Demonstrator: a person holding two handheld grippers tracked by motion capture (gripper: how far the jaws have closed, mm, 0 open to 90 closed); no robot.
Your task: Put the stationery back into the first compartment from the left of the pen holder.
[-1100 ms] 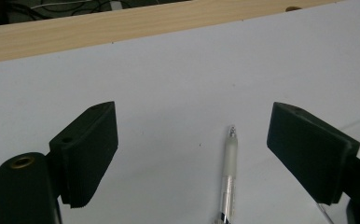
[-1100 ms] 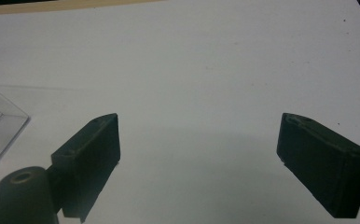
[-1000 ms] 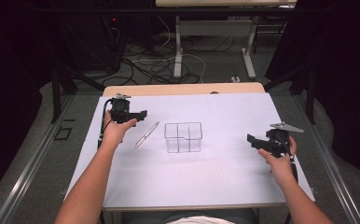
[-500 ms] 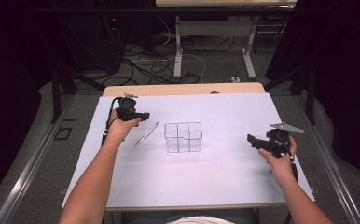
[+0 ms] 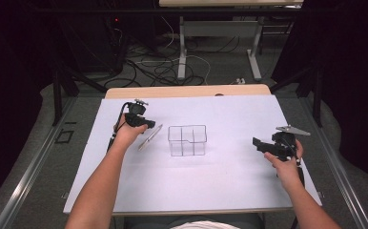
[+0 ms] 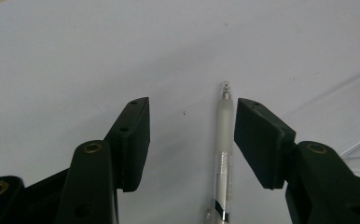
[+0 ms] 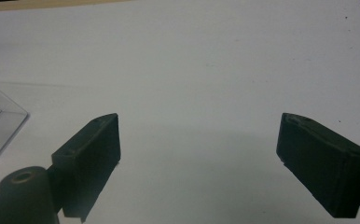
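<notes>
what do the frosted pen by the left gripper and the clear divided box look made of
The frosted pen looks like translucent matte plastic: milky barrel, small metal-looking tip. The clear divided box appears to be transparent hard plastic, possibly acrylic: the white table shows through its thin, glossy walls.

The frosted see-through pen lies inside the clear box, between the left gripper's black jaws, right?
No: the high view shows the frosted see-through pen on the white table beside the clear box, between the left gripper's black jaws, which have just been closing.
</notes>
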